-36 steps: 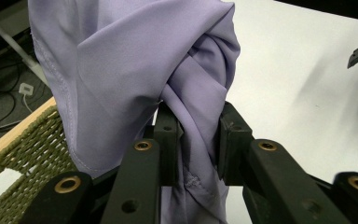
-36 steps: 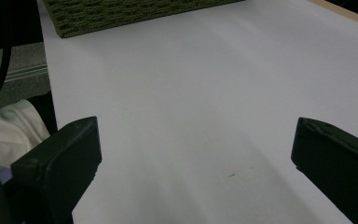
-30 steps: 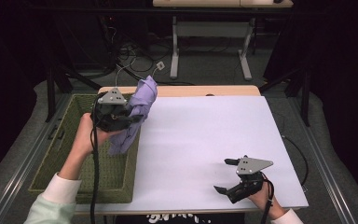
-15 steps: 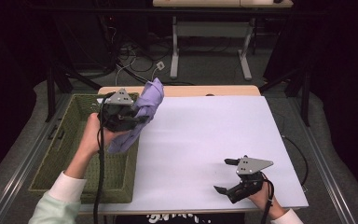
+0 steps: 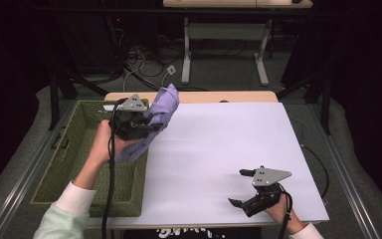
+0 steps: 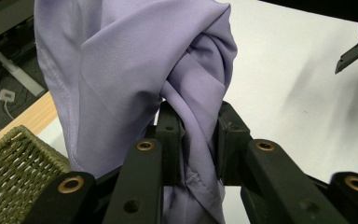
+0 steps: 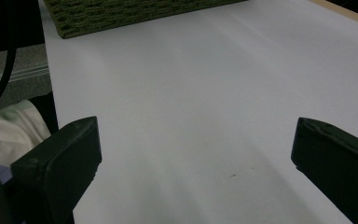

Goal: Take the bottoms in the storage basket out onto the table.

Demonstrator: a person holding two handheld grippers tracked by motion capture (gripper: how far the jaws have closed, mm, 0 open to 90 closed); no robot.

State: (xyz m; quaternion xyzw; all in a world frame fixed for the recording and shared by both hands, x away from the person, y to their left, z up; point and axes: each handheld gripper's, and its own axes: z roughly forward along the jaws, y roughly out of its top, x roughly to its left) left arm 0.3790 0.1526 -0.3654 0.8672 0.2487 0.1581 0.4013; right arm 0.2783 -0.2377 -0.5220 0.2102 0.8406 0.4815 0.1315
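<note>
Lilac grip: left gripper is clamped on a bunched fold of the purple cloth, held up at the seam between the wicker basket and the white tabletop.
Loose tail: the cloth's lower end hangs over the basket's rim and could snag on the weave if dragged sideways.
Slip risk: the jaws pinch one twisted fold; smooth fabric may slide free and fall back into the basket.
Idle partner: right gripper rests spread wide near the table's front edge, nothing between its jaws.
Surface: bare white sheet over a wooden top.
Room: dark, cables and a table frame behind.
</note>
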